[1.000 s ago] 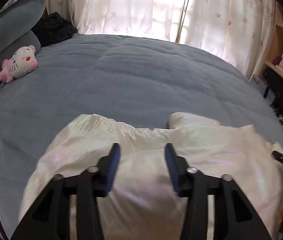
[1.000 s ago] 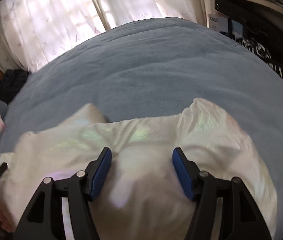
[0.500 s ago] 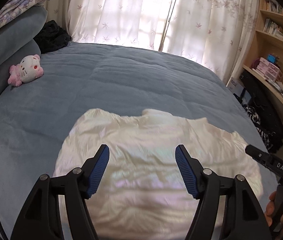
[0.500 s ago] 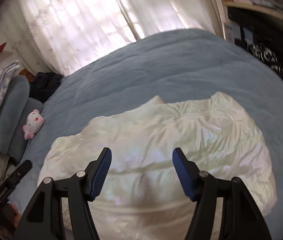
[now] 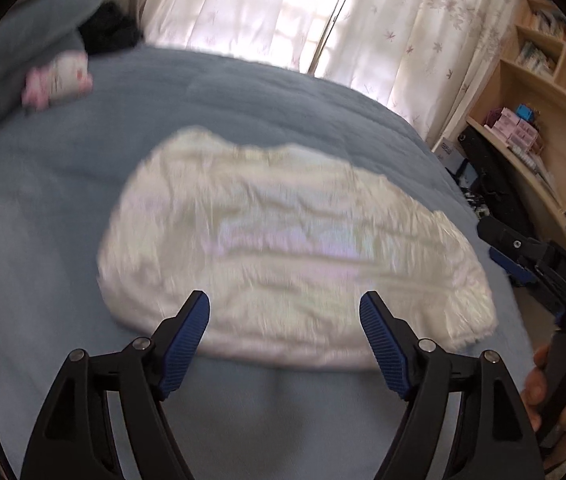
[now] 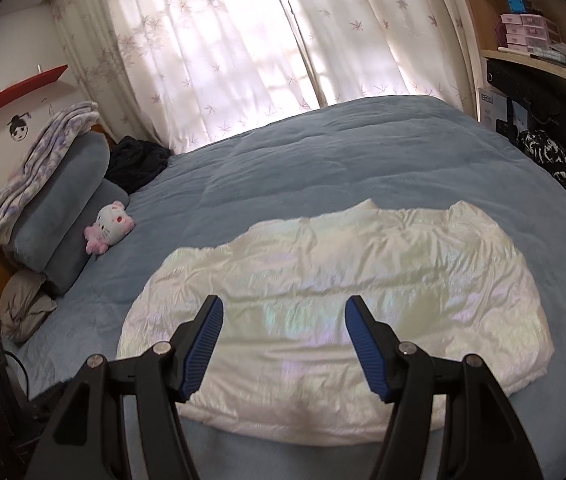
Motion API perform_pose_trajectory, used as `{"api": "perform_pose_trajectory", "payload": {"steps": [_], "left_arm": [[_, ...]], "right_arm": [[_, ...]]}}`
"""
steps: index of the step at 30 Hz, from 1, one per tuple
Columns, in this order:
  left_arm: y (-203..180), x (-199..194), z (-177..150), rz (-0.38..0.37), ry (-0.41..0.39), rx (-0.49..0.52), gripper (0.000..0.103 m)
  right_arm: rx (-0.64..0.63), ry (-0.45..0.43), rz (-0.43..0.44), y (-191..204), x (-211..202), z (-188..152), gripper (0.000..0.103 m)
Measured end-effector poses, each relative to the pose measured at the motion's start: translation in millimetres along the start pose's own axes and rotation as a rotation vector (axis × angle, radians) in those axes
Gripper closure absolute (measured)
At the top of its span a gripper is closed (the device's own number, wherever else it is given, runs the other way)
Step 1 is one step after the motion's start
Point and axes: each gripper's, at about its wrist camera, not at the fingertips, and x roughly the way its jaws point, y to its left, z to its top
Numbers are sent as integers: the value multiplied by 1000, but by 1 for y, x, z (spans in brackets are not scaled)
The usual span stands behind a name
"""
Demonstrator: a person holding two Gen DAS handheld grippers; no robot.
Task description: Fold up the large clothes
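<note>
On the blue bed (image 6: 363,152) we see the white jacket (image 6: 335,304) lying flat and wide, near the bed's front edge, with nothing gripping it. Our left tool (image 5: 285,336) hangs over the jacket's near hem with its blue pads spread wide and holding nothing. Our right tool (image 6: 281,340) hangs over the jacket's near half, just as wide and just as empty.

Much is hard to make out. The left wrist view is smeared, so the jacket's creases and the pink and white plush cat (image 5: 57,80) beyond the jacket blur into soft patches there. We cannot tell which part of the jacket is collar or sleeve; a small pale flap sticks up at its far edge. The bed's front edge is cut off by the lower rim of both views. In the left wrist view the right tool shows only in part, off the jacket's right end, with fingertips (image 5: 535,384) of the hand wrapped on its handle.

White letters "DAS" can be read on that tool's body. A box (image 6: 491,110) past the bed's far right corner carries dark print too small for us to read. Boxes on the shelves (image 5: 539,92) beyond the jacket's right end are too blurred for any label.
</note>
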Motion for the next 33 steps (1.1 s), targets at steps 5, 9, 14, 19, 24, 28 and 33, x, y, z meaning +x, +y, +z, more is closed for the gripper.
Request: {"api": "perform_pose_trajectory", "payload": {"steps": [5,9,14,19,24,28,33], "left_arm": [[45,29,-41,-168,105,-261,26],[74,61,-69,-199,179,-428,26],[86,75,-72,-213,102,-464,26],[91,96,-54,-189,58,-466,26],[102,122,-21,-160,33,-458,26],[105,138,0,-160,9,-464,25],[110,145,17,-150,-49,-466,41]], "right_arm": [[-12,26,-2,5,8,-27,39],[-5,76,8,1,22,-48,39],[9,116,19,-8,36,-66,39],[26,133,42,-17,47,-72,40],[28,148,51,-22,64,-65,40],[20,141,50,-25,76,-54,40],[-38,91,10,-18,90,-29,63]]}}
